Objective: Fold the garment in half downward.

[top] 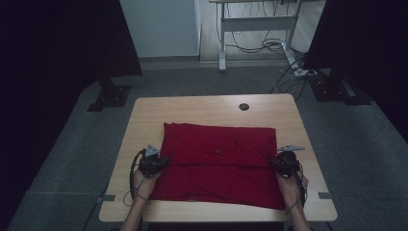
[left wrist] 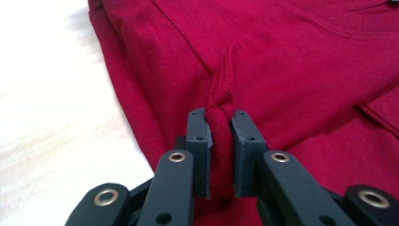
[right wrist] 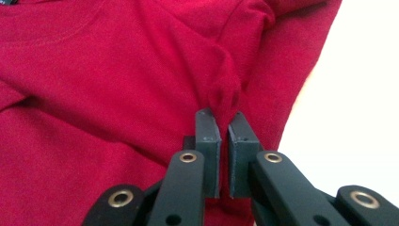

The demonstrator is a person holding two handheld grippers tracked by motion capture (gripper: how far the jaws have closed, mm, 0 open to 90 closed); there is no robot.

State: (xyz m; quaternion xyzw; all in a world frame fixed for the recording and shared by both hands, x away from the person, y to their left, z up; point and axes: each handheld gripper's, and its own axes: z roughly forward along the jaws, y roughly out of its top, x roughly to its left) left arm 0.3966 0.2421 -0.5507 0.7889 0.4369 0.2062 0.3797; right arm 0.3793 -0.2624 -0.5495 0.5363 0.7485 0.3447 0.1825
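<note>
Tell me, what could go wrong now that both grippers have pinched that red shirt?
Two risks, I think. The left gripper holds only a thin rolled fold of the red shirt, and the right gripper pinches an even smaller tuck, so either could slip out when lifted. Also, the shirt's near edge lies close to the table's front edge, so an uneven pull might skew the fold or drag the cloth off.

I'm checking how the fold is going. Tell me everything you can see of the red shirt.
The red shirt is soft knit cloth with stitched seams, folded into a rough rectangle, lying flat mid-table. The left gripper pinches a bunched seam at its left edge; the right gripper pinches a fold at its right edge.
</note>
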